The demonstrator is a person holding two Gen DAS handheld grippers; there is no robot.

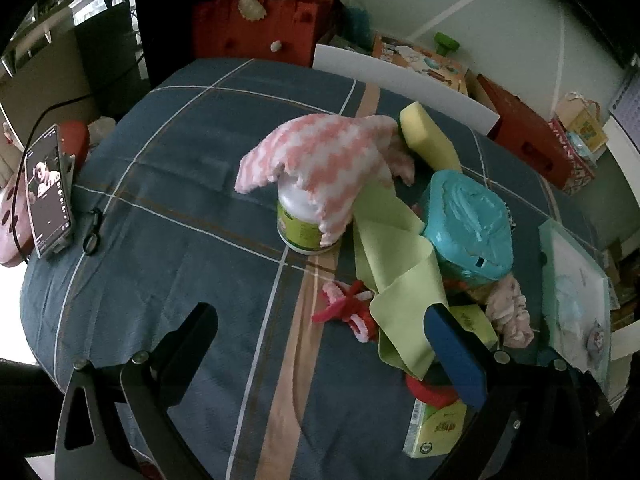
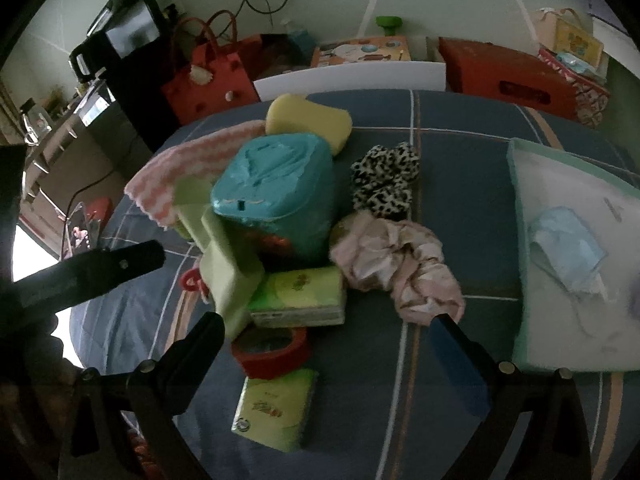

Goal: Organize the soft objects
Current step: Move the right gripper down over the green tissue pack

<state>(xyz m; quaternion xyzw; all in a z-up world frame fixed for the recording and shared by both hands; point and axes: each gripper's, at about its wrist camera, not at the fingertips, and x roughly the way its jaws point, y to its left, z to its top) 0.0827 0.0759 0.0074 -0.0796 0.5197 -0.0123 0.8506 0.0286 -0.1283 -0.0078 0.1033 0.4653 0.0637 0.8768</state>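
Both my left tongs [image 1: 320,328] and right tongs [image 2: 326,334] hang wide open, empty, over the desk [image 1: 180,200]; pink scrunchie [image 2: 400,264] lies beside the teal wipes pack [image 2: 276,196].

Blue plaid tablecloth [image 1: 180,216]: jar [image 1: 300,224], tape roll [image 2: 272,350], tissue packs [image 2: 298,298], tray [image 2: 520,280].

Legible text: none in either view.

- Green-and-yellow tissue packs [image 2: 298,298]: red printed characters on the top face, too blurred to read.
- Flat green tissue pack [image 2: 276,414]: red characters and a round emblem, unreadable.
- White plastic jar with green label [image 1: 306,230]: print too small to make out.
- Black smartphone [image 1: 48,192]: lit screen, small icons, no readable words.
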